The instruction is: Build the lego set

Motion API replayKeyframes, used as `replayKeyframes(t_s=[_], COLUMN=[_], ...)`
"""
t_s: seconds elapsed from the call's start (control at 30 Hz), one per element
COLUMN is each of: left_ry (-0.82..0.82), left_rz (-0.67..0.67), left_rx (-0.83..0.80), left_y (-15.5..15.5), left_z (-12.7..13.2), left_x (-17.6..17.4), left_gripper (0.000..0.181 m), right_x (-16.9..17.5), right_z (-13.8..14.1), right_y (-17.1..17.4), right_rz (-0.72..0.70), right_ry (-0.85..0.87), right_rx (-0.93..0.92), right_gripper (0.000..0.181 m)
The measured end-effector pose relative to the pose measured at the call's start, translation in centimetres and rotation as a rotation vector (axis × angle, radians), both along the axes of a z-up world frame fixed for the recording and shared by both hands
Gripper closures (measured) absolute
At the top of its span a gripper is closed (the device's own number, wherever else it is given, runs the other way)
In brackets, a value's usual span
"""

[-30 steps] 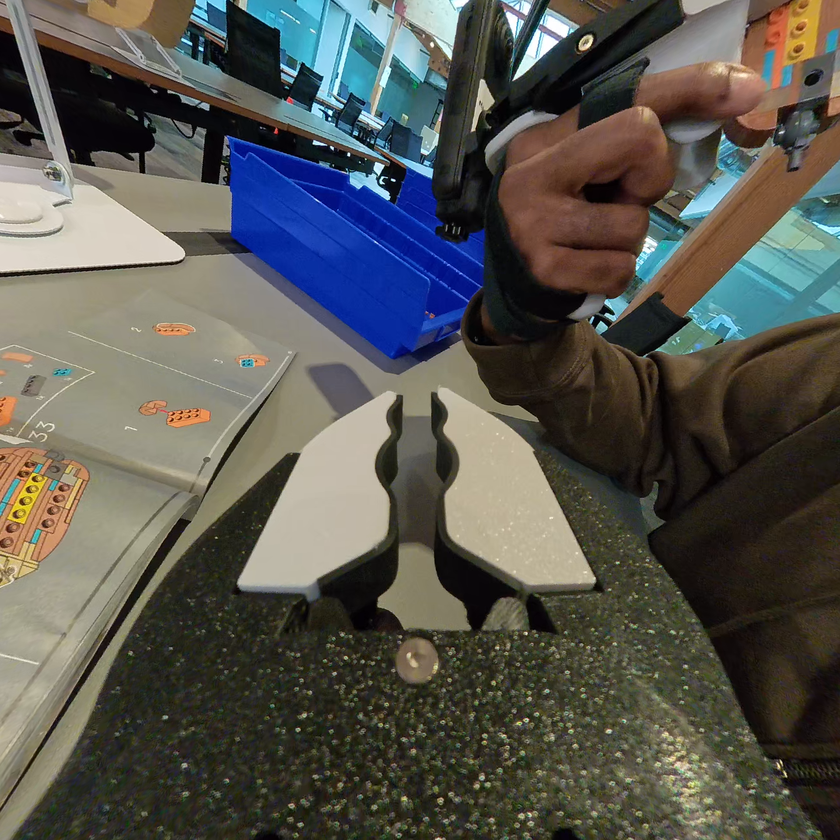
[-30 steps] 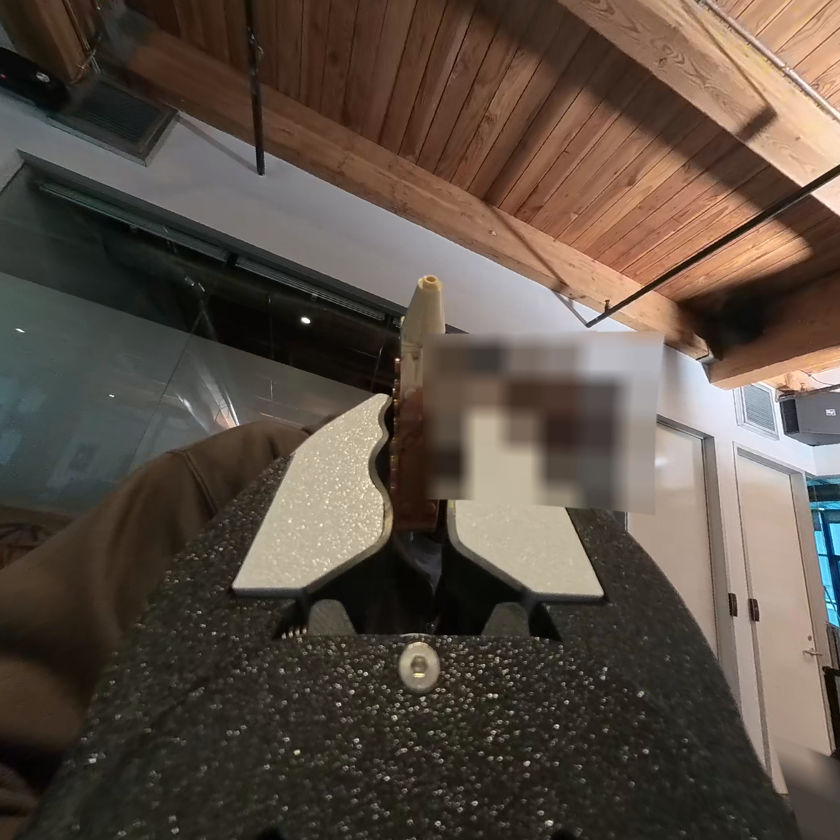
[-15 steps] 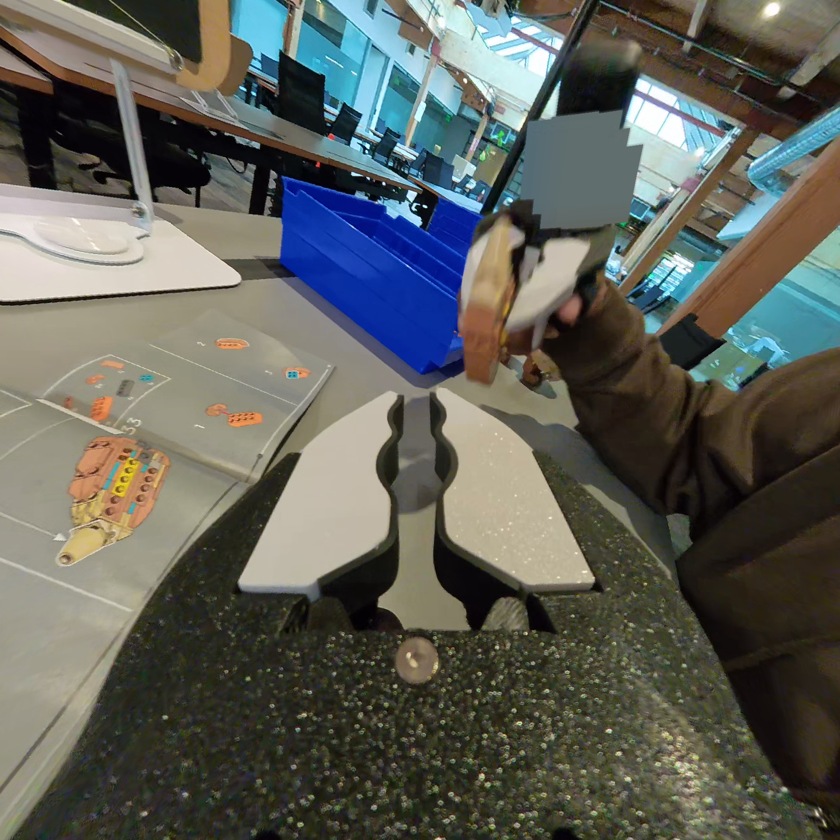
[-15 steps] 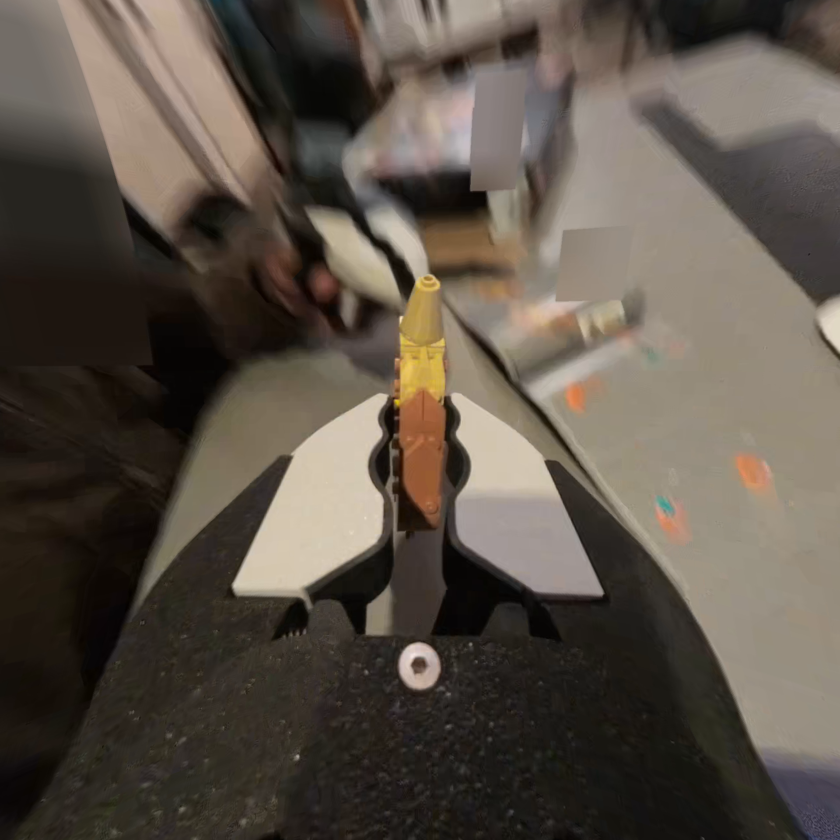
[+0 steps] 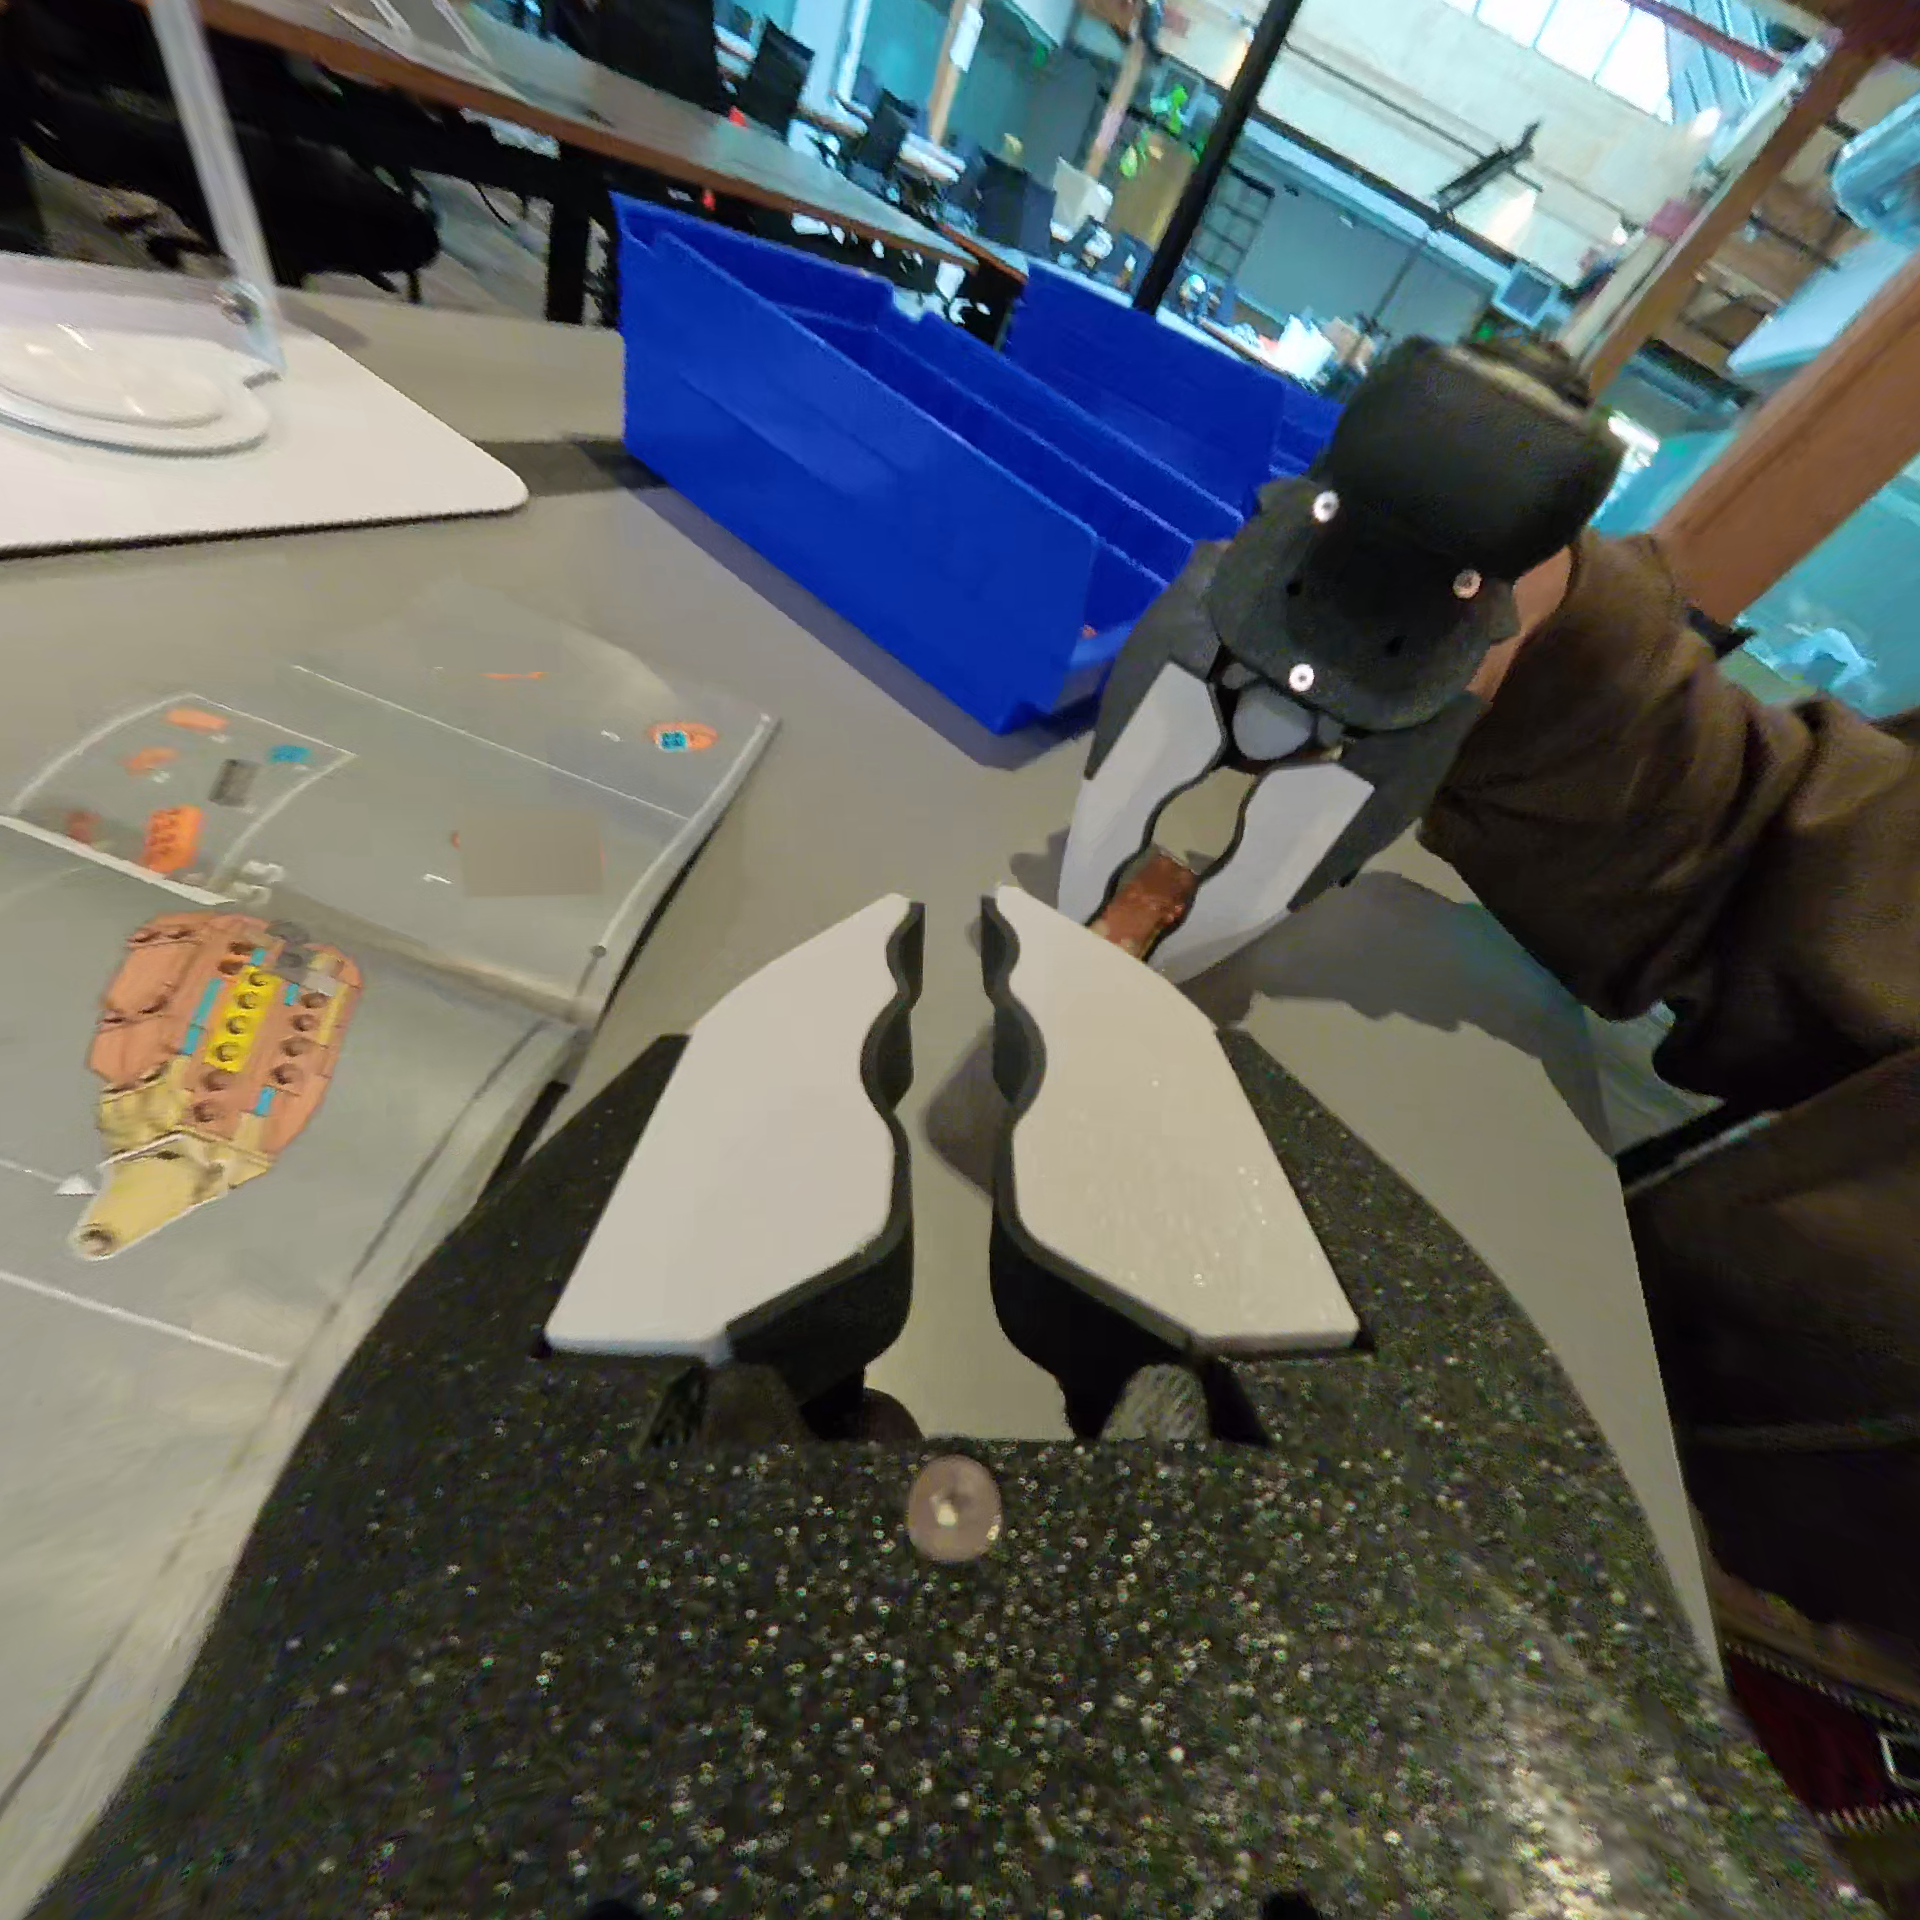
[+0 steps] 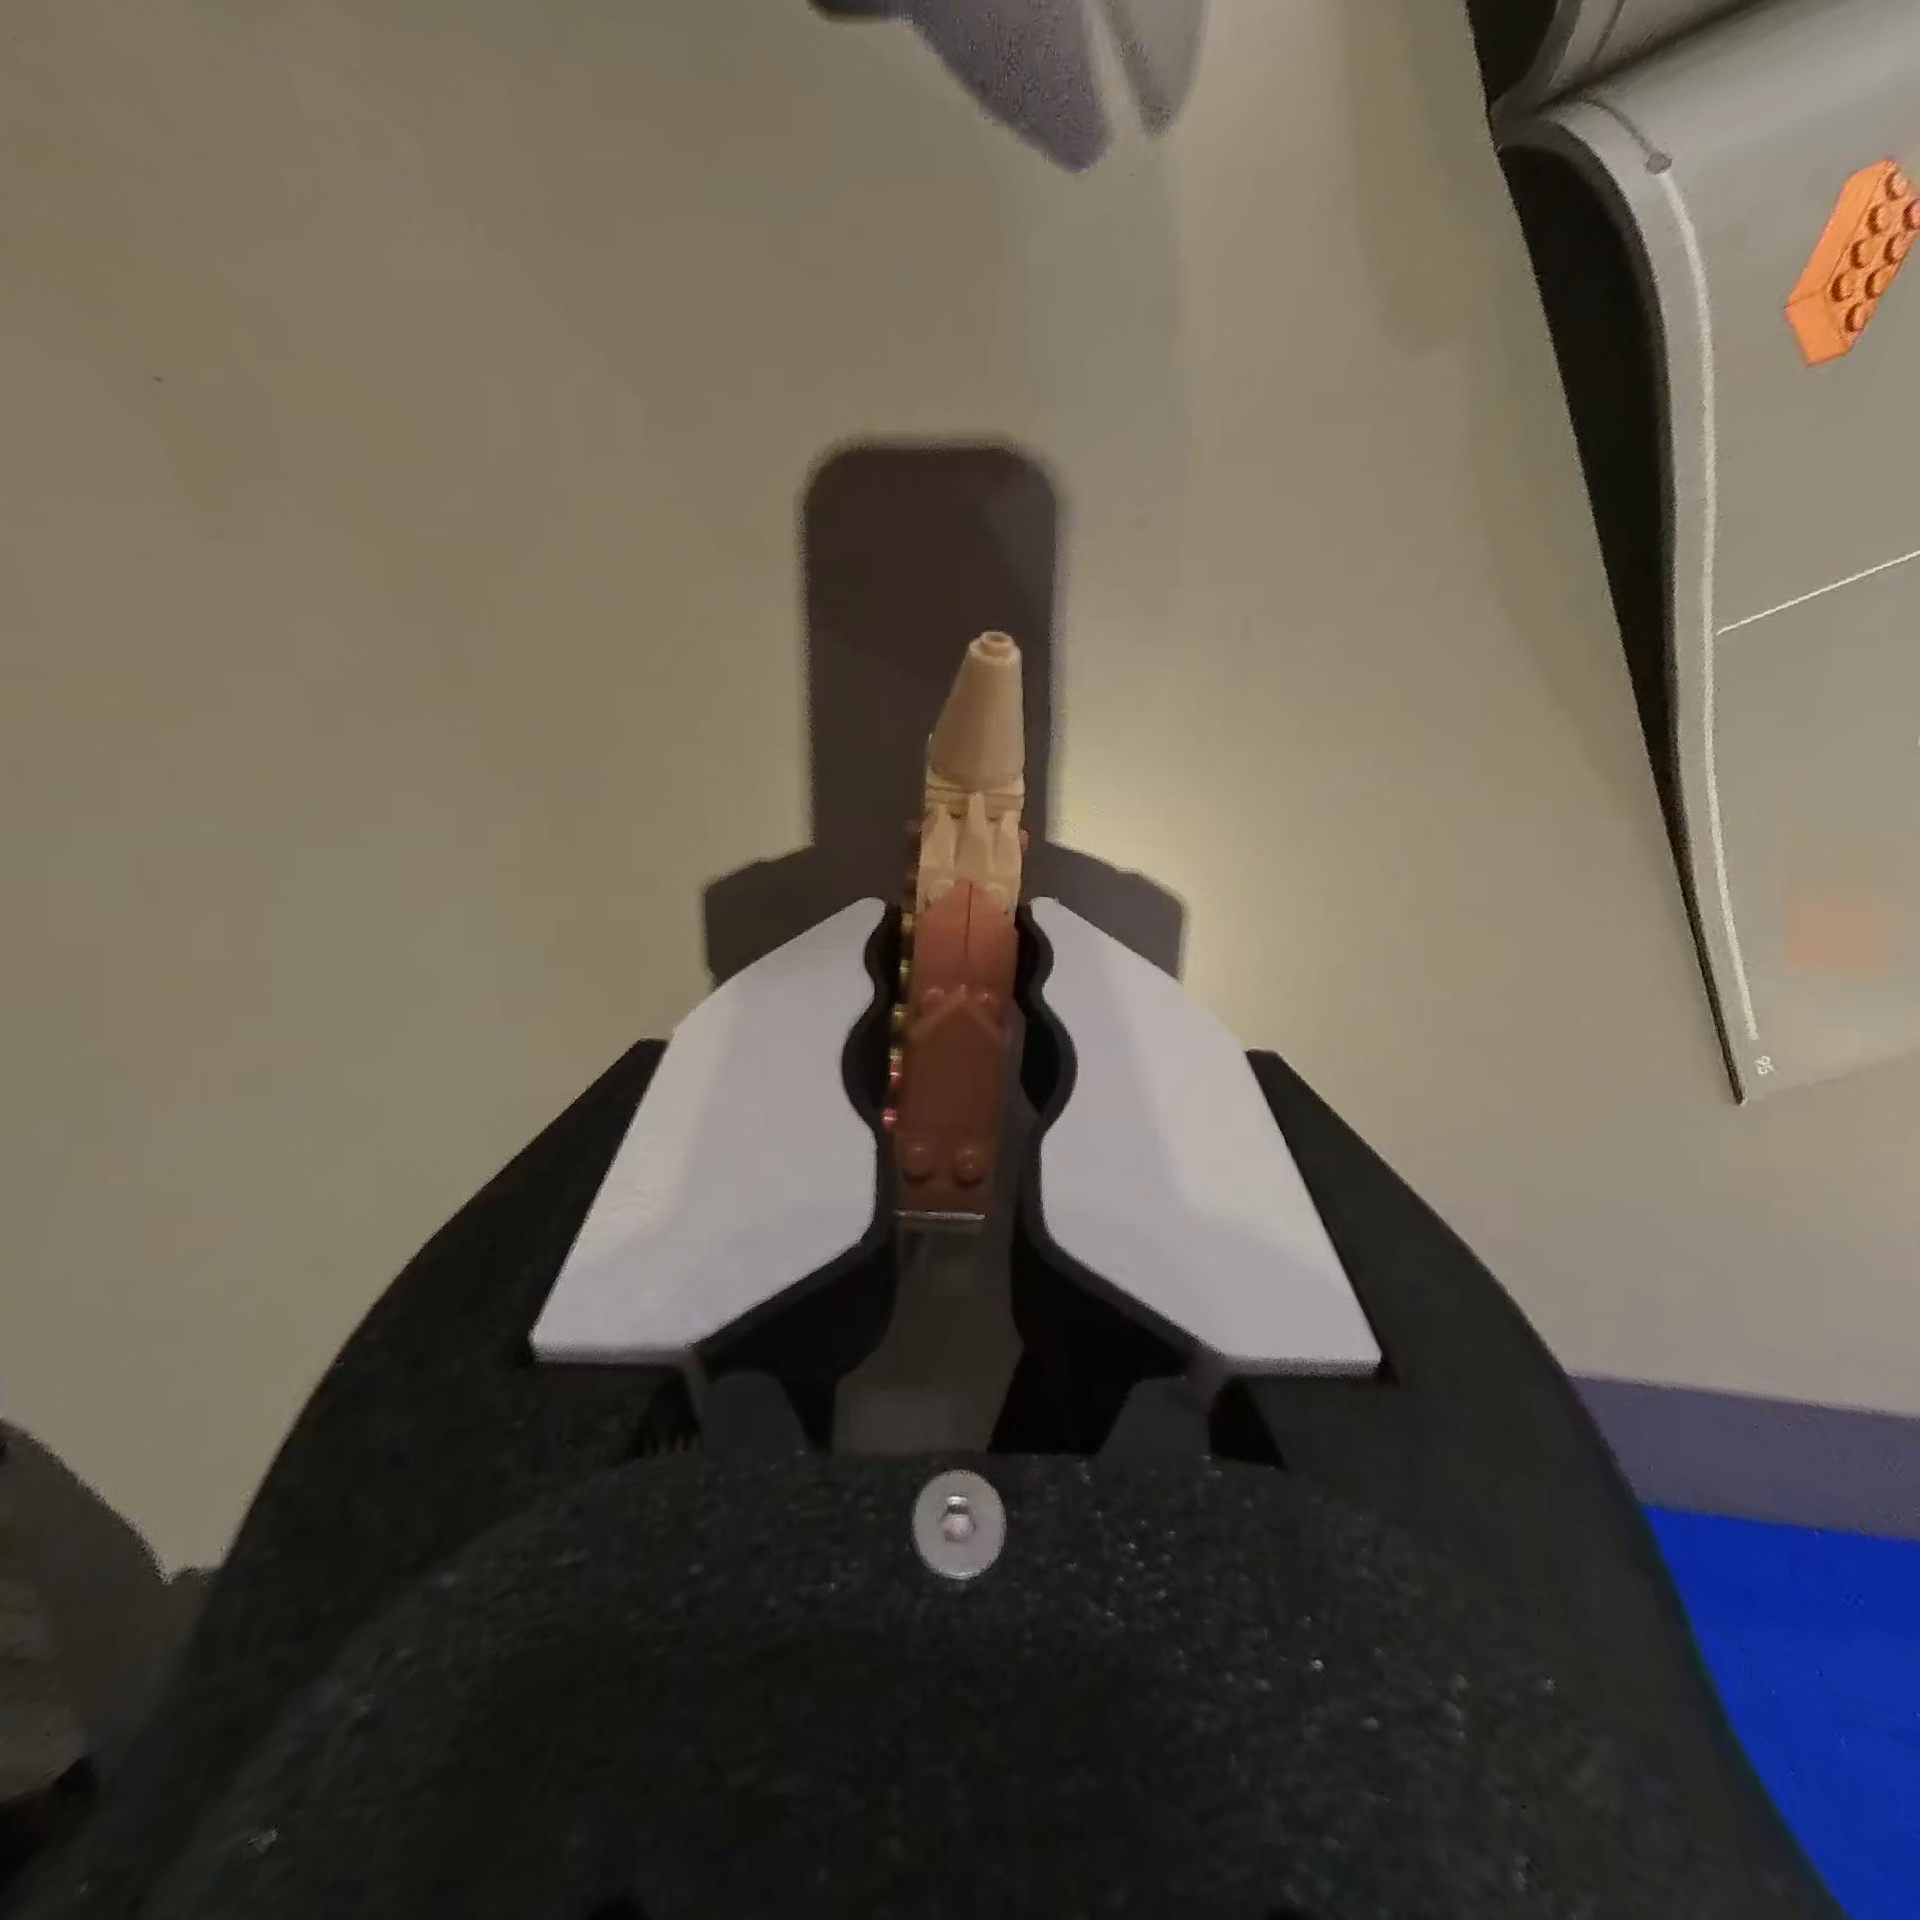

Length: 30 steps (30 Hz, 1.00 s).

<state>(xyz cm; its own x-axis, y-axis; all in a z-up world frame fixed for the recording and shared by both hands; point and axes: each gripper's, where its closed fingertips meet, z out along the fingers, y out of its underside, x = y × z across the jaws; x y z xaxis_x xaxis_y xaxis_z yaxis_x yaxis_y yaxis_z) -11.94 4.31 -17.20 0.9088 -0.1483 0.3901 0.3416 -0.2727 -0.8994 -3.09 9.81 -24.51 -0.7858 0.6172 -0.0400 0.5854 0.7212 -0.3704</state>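
Note:
My right gripper (image 6: 961, 914) is shut on a flat lego model (image 6: 956, 1049), brown with a tan part and a tan cone tip. It points down at the grey table (image 6: 416, 520), with the cone tip just above the surface. In the left wrist view the right gripper (image 5: 1143, 925) stands just beyond my left fingertips, and the brown model (image 5: 1143, 904) shows between its fingers. My left gripper (image 5: 951, 914) is empty, its jaws nearly together with a narrow gap. Its blurred fingertips (image 6: 1049, 83) show at the top of the right wrist view.
An open instruction booklet (image 5: 312, 935) lies on the left of the table and also shows in the right wrist view (image 6: 1766, 520). Blue bins (image 5: 883, 499) stand behind. A white pad (image 5: 312, 468) lies far left. A brown sleeve (image 5: 1662, 831) crosses the right. My right fingertips sit around 12 cm from my left ones.
The right gripper swung down from pointing at the ceiling to pointing at the table in front of my left fingertips, still holding the model. The left gripper's jaws stayed the same.

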Motion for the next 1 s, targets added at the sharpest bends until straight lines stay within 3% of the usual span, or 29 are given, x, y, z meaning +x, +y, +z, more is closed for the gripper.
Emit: replayKeyframes(t_s=[0.13, 0.23, 0.43, 0.6, 0.77, 1.0], left_ry=[0.072, 0.105, 0.116, 0.177, 0.263, 0.198], left_rz=[-0.067, -0.101, -0.124, -0.113, -0.099, -0.063], left_rx=[-0.052, -0.072, -0.055, 0.002, 0.038, 0.098], left_y=[0.3, 0.3, 0.3, 0.5, 1.0, 1.6], left_z=[-1.1, -1.5, -1.5, -1.3, -1.4, -0.8], left_x=[1.6, 2.4, 2.8, 3.0, 3.3, 2.7], left_gripper=[0.170, 0.170, 0.169, 0.165, 0.164, 0.161], right_x=[-0.1, -0.4, -0.6, 0.6, 1.6, 1.6], right_z=[0.0, 0.4, 2.6, 4.9, 5.7, 4.8], right_y=[0.0, -0.2, 0.9, 3.9, 7.3, 8.0], right_rz=[0.000, -0.004, -0.080, -0.238, -0.399, -0.439], right_ry=[0.036, 0.081, 0.192, 0.379, 0.542, 0.596], right_rx=[-0.002, -0.028, -0.137, -0.316, -0.427, -0.462], right_gripper=[0.159, 0.149, 0.137, 0.139, 0.152, 0.158])
